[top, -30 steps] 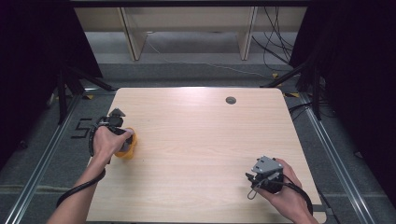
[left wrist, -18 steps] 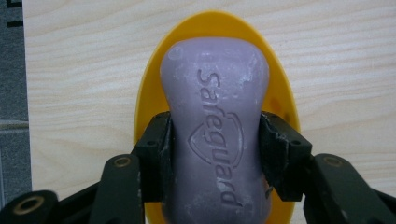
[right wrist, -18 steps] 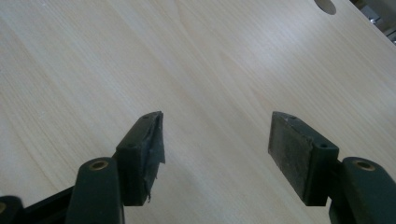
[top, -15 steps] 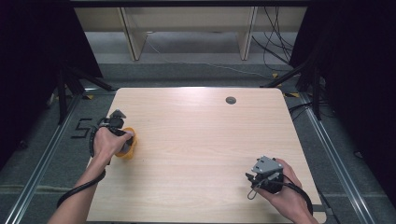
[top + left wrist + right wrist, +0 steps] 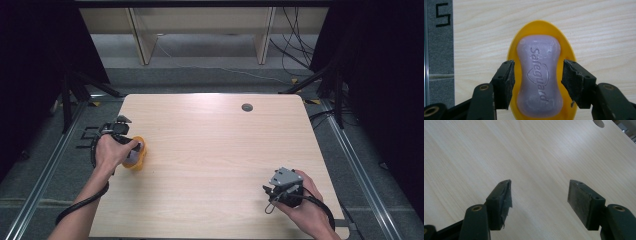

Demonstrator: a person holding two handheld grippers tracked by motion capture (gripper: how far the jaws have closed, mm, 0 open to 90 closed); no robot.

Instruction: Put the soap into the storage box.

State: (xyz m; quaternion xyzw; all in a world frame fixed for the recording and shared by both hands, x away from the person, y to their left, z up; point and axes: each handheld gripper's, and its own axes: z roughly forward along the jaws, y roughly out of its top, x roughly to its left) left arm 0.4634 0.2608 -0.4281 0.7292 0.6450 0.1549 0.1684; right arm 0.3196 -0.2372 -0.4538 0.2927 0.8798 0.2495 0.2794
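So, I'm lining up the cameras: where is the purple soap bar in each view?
High view: purple soap bar at the table's left edge, in the yellow dish, partly under the left hand.
Left gripper view: centre, soap bar between the open jaws, which have just been opening.
Right gripper view: not in it.
Shared landmark: the yellow dish.

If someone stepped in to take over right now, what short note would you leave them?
Left gripper: jaws have just been opening; pads stand apart on either side of the purple soap bar, with a gap on each side.
Right gripper: open, nothing between its jaws, over bare table near the front right corner.
Soap lies in the yellow dish near the table's left edge.
Done: soap looks set down in the dish.
Left: probably just drawing the left gripper away.
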